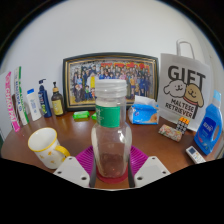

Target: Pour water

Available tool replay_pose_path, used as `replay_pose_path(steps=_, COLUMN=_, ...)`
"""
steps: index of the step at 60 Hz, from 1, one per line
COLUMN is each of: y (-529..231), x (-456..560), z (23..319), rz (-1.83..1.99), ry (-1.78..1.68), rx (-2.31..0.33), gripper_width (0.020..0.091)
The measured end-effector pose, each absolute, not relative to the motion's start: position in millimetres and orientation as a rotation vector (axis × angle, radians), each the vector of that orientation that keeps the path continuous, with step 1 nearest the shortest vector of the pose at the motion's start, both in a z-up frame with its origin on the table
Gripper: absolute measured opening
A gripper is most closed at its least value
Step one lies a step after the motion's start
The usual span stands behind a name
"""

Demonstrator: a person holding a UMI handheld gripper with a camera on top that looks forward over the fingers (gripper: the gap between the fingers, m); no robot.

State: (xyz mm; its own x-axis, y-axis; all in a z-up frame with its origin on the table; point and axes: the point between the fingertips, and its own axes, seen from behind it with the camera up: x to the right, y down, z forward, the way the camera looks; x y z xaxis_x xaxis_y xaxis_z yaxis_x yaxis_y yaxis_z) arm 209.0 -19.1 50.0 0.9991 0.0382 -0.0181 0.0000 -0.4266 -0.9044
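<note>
A clear plastic bottle (111,125) with a white cap and green label stands upright between the gripper (111,163) fingers, its base set between the magenta pads (86,159) — both appear pressed against its sides, so the jaws are closed on it. Just left of the fingers sits a white mug (46,147) with yellow dots on the wooden table (20,150). Beyond stand a framed group photo (111,79) against the wall, tubes and small bottles (38,100) to its left, a white gift bag (184,88) and a blue bottle (211,128) to the right.
</note>
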Motion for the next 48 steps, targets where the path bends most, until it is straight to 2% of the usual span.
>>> replay_pose_path(steps=10, y=-23.6, x=211.7, z=47.3, rz=0.018, ry=-0.009, rx=-2.025, gripper_width=0.0575)
replay_pose_path(steps=12, y=-26.7, x=212.9, z=44.7, rz=0.008, ry=-0.005, rx=-2.05, gripper_width=0.0669)
replay_pose_path(steps=15, y=-33.0, x=213.4, z=44.4, rz=-0.003, ry=0.002, rx=-2.07, gripper_width=0.087)
replay_pose_path(steps=18, y=-41.8, x=214.4, z=49.1, rz=-0.026, ry=0.01, rx=-2.091, gripper_width=0.0843)
replay_pose_path(steps=48, y=-246.5, x=130.7, z=141.1, rz=-0.223, ry=0.156, rx=-2.287, gripper_width=0.0855)
